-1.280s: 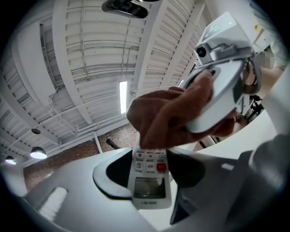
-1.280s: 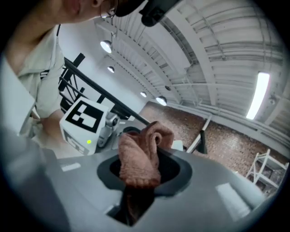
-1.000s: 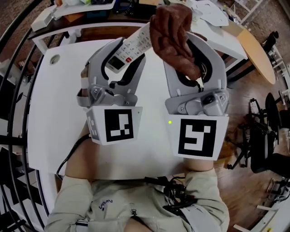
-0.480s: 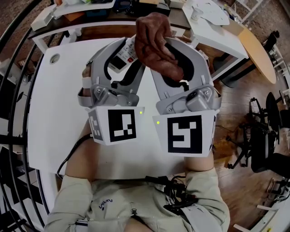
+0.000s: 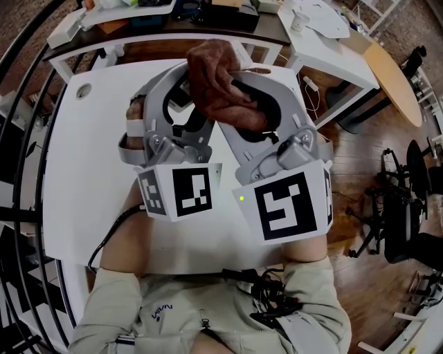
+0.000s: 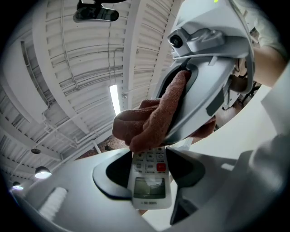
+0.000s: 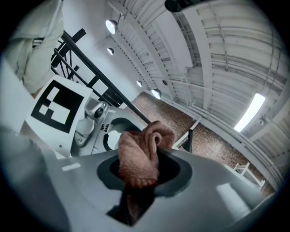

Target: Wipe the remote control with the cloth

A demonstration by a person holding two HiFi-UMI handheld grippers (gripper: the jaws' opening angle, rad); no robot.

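My left gripper [image 5: 181, 77] is shut on a white remote control [image 6: 149, 181], held above the white table [image 5: 83, 173]. The remote's screen and buttons face up between the jaws in the left gripper view. My right gripper [image 5: 239, 76] is shut on a bunched brown cloth [image 5: 218, 83]. The cloth [image 6: 149, 122] lies on the remote's far end and covers its upper buttons. In the head view the cloth hides nearly all of the remote. The right gripper view has the cloth [image 7: 138, 158] bulging up between the jaws, with the left gripper's marker cube [image 7: 56, 106] behind it.
A second white table [image 5: 325, 48] and a round wooden tabletop [image 5: 391, 76] stand at the back right. Black stands and a chair [image 5: 401, 214] crowd the floor on the right. A cluttered desk [image 5: 138, 14] runs along the back, and a black railing [image 5: 21, 138] curves down the left.
My right gripper has come down and to the left with the cloth, dragging it along the remote toward me. The remote, plainly exposed before, is now mostly covered. The left gripper stayed put.
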